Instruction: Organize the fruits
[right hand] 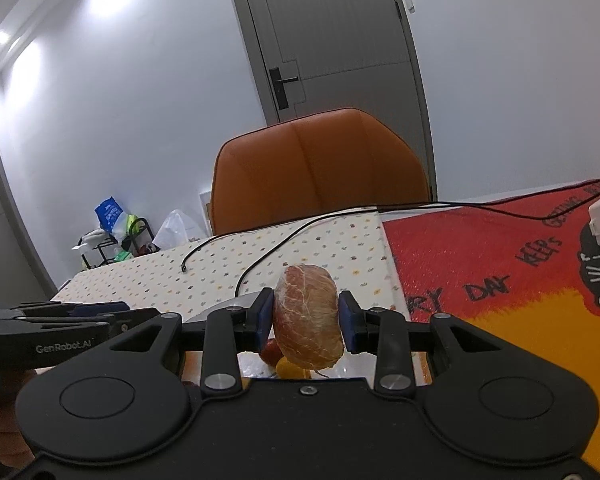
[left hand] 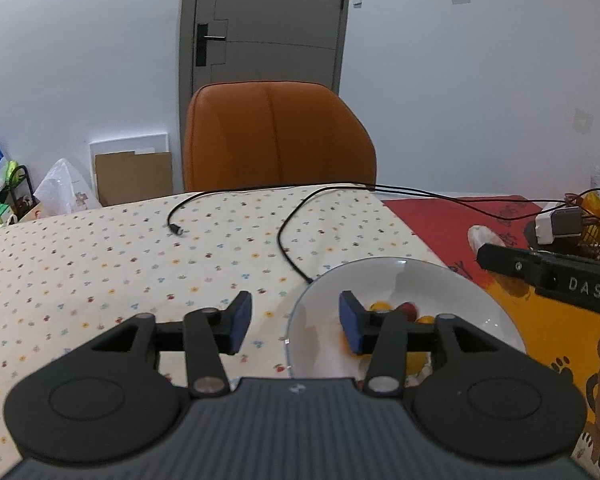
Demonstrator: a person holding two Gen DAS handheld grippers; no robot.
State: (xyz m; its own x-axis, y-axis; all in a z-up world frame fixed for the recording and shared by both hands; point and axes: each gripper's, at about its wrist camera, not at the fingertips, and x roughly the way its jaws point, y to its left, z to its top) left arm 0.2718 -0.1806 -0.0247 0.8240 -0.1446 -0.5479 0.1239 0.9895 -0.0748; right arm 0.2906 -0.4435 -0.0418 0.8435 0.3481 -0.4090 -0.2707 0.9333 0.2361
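Fruits: 1 peeled orange-like fruit (right hand: pixel 306 320), pale with white pith, sits clamped between the blue pads of the right gripper (right hand: pixel 306 314); it is held above a plate with smaller fruit under it.
Plate count: 1 clear glass plate (left hand: pixel 480 292), on the table, partly over the flowered cloth and partly over the mat.
Plate contents: at least 1 small red fruit (left hand: pixel 410 309) and about 3 yellow-orange pieces (left hand: pixel 380 305); the exact number is hidden behind the gripper's linkage.
Grippers: 2. Left gripper (left hand: pixel 296 322) is released, its pads spread wide with nothing between them; the right-hand pad hangs over the plate's left part, the left-hand pad over bare cloth.
Right gripper fingers: clenched on the peeled fruit, both pads pressing its sides.
Cables: 2 black cables (left hand: pixel 288 220) cross the cloth; 1 loose end lies near the middle, the other runs to the plate's far left rim.
Cloths: 1 cream flowered tablecloth (left hand: pixel 100 264); 1 red and yellow mat (right hand: pixel 500 280) with black lettering and a cat drawing, edge to edge with the cloth.
Chair: 1 orange chair (left hand: pixel 276 136) at the far table edge.
Open room: the cloth left of the plate is bare as far as the table's left edge.
Right side: a white adapter (left hand: pixel 548 226) and a wire basket (left hand: pixel 596 236) stand on the mat beyond the plate.
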